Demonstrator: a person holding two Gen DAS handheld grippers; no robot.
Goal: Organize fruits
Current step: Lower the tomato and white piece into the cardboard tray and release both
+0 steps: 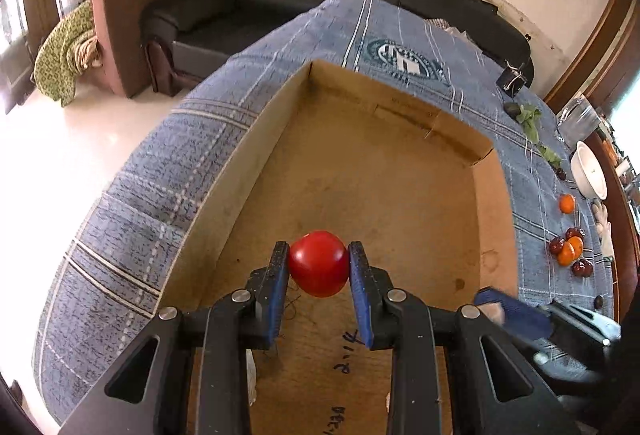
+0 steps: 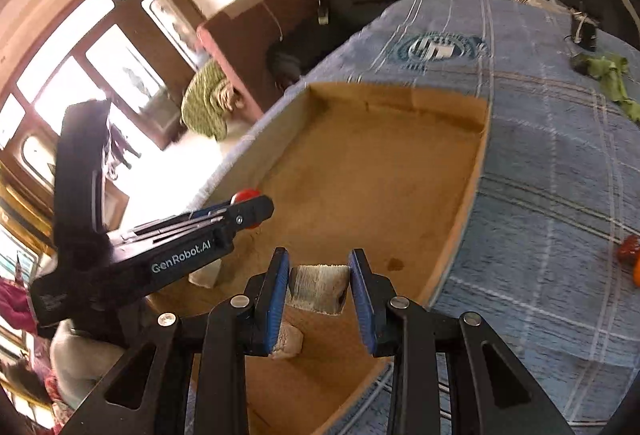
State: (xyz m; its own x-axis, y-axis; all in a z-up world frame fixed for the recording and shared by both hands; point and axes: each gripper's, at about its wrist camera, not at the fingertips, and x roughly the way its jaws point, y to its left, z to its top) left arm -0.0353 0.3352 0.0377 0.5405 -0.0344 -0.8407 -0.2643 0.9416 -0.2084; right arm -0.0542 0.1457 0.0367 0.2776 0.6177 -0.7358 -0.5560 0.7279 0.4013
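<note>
1. Holding a red tomato, the left gripper has its blue pads pressed on the fruit's two sides, the jaws only narrowly apart. The tomato is roundish, so it has no clear long axis.
2. Below and beyond the tomato lies the open cardboard box, which sits on a blue checked cloth. From the left gripper the box floor spreads toward 12 o'clock, with the left wall at about 10 o'clock. The tomato hangs over the near part of the floor, close to that left wall.
3. The right gripper is closed on a pale, ribbed, blocky piece; what it is I cannot tell. Its jaws are also narrowly apart. It too hangs over the near end of the box.
4. In the right wrist view the left gripper shows at 10 o'clock, with the tomato peeking past its tip.
5. More fruit waits on the cloth at 3 o'clock in the left view: oranges and small dark red fruits.
6. Judgement: both hands are above the box, so the next move looks like lowering and releasing; the box floor lies straight ahead and down from each.
</note>
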